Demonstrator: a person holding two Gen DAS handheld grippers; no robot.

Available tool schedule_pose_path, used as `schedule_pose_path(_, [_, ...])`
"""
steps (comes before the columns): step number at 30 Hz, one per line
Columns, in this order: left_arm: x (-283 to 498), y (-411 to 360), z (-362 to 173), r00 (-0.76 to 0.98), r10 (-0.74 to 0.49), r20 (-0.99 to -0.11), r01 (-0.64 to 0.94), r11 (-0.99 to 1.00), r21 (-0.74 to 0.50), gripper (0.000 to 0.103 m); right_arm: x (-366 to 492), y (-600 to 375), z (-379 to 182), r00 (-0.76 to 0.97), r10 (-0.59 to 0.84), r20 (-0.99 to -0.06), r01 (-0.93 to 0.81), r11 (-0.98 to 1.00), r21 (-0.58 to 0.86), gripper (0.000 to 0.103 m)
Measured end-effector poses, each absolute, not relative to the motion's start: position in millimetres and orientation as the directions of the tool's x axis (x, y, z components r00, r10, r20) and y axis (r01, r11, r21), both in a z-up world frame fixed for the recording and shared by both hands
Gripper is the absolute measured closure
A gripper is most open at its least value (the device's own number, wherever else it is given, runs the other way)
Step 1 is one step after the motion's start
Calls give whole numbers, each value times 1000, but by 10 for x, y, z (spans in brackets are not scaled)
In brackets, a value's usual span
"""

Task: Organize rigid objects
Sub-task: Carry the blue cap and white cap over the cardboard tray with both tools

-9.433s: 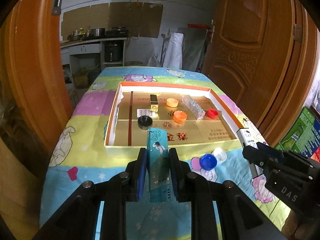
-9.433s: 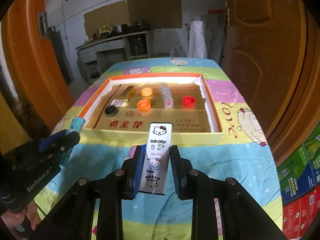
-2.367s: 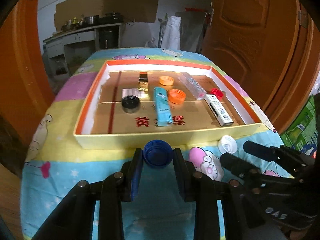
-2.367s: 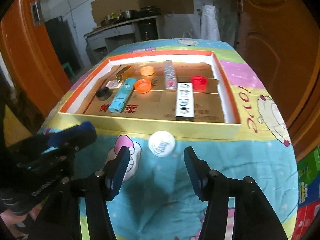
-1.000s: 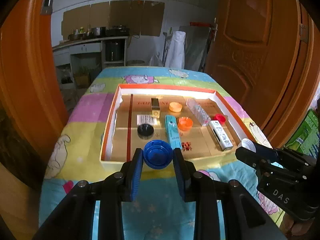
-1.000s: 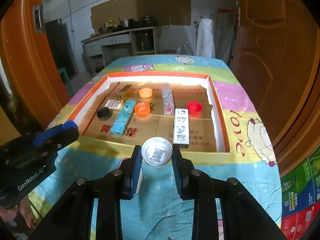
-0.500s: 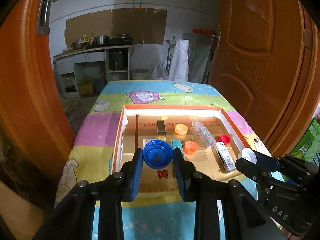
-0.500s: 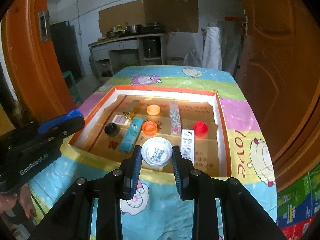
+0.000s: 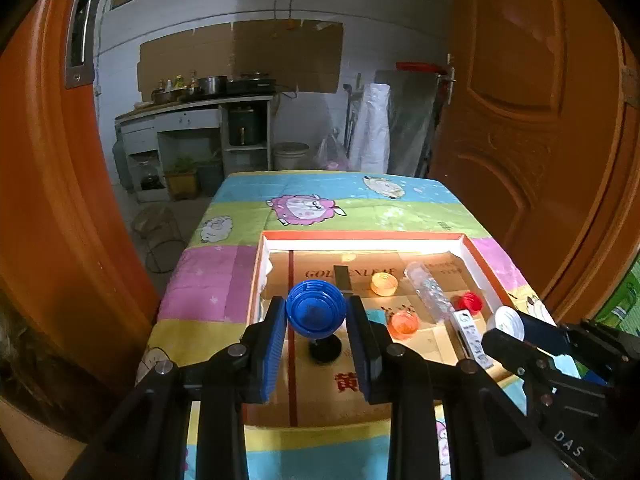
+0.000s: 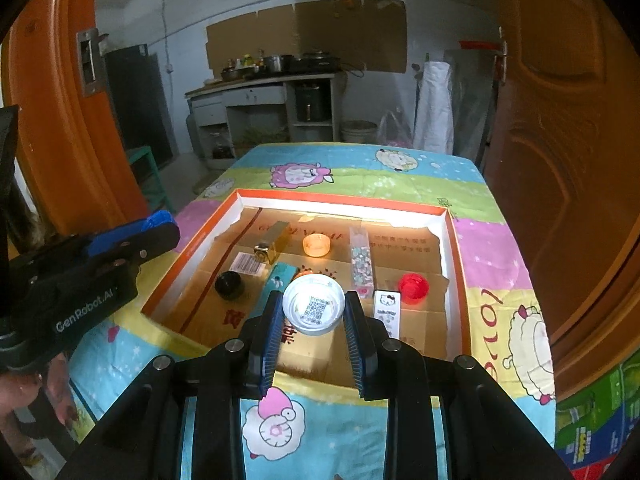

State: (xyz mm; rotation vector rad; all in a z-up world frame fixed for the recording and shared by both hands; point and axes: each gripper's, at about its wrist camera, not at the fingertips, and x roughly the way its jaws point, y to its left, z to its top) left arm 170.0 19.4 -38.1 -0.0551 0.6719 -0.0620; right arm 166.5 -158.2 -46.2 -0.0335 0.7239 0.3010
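The left gripper [image 9: 316,316] is gripping the blue cap [image 9: 316,314] and the right gripper [image 10: 314,310] the white cap [image 10: 314,309]; both are now hanging higher above the box [image 10: 456,280] than a second ago.

Orange wooden door [image 9: 532,128], kitchen counter with pots [image 10: 260,80], white bucket [image 9: 291,155]

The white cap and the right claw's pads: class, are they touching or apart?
Touching. The right wrist view shows the white cap wedged between both blue pads of the right claw, no gap on either side, held above the box.
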Motion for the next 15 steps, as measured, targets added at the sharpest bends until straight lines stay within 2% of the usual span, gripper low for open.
schedule_pose_path(15, [2007,221,-472,764,-50,-643,30,999,-43,72,1877,-1678,-552,695,259,-671,-265,959,96,72])
